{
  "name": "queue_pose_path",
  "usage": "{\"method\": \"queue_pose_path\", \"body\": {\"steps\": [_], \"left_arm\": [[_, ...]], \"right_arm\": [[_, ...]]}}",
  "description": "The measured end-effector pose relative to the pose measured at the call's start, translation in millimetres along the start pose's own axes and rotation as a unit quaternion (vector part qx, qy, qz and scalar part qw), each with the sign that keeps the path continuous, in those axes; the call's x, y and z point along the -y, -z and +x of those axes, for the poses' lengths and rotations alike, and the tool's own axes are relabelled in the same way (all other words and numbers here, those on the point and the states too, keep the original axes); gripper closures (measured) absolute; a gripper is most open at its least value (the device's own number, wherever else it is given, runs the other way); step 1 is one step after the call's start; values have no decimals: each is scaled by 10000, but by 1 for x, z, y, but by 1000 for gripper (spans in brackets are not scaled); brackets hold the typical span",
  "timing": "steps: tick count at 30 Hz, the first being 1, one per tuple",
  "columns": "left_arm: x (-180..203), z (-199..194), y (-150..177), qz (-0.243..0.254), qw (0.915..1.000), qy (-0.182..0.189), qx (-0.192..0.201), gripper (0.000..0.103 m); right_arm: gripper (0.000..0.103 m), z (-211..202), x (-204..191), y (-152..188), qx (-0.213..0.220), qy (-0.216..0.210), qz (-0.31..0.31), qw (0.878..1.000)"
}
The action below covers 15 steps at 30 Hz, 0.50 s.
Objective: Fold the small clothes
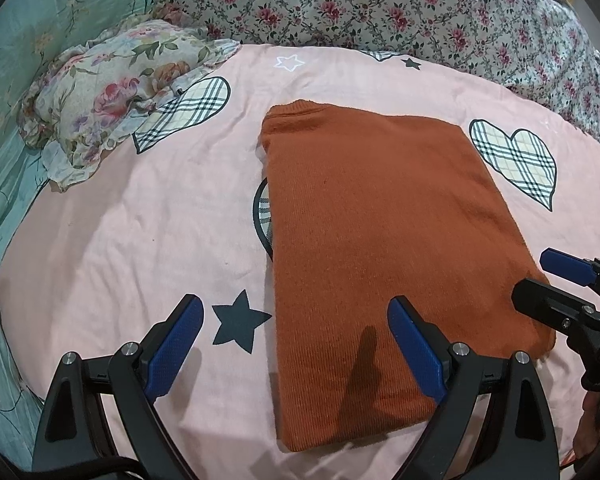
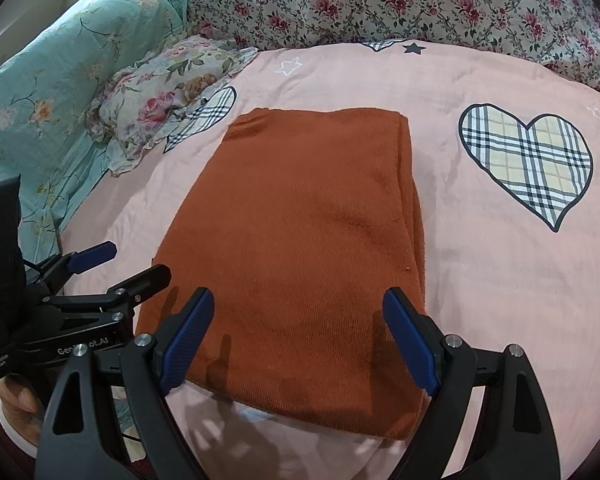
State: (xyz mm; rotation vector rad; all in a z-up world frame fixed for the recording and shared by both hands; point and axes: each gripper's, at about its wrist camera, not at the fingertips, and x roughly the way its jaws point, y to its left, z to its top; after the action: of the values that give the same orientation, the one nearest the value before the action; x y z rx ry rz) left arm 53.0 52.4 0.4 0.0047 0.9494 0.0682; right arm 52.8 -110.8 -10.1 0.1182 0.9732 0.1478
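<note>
A rust-orange knit garment [image 1: 380, 248] lies folded into a flat rectangle on the pink bedsheet [image 1: 140, 220]; it also shows in the right wrist view [image 2: 300, 248]. My left gripper [image 1: 296, 344] is open and empty, hovering over the garment's near left edge. My right gripper [image 2: 300, 340] is open and empty, over the garment's near edge. Each gripper shows in the other's view: the right one [image 1: 540, 284] at the garment's right corner, the left one [image 2: 128, 264] at its left side, both with jaws apart.
A floral pillow [image 1: 112, 92] lies at the back left. A bunched floral quilt [image 1: 380, 0] runs along the far side. Teal bedding [image 2: 40, 100] lies at the left. The sheet has plaid hearts [image 2: 528, 156] and stars.
</note>
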Motion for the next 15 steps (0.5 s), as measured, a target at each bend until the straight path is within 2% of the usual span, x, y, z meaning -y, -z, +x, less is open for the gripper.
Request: {"method": "queue_pose_path", "body": {"steps": [15], "left_arm": [[0,1,-9,37,10000,-22,19,9]], "right_arm": [[17,0,4,-8,47,1,1,10000]]}}
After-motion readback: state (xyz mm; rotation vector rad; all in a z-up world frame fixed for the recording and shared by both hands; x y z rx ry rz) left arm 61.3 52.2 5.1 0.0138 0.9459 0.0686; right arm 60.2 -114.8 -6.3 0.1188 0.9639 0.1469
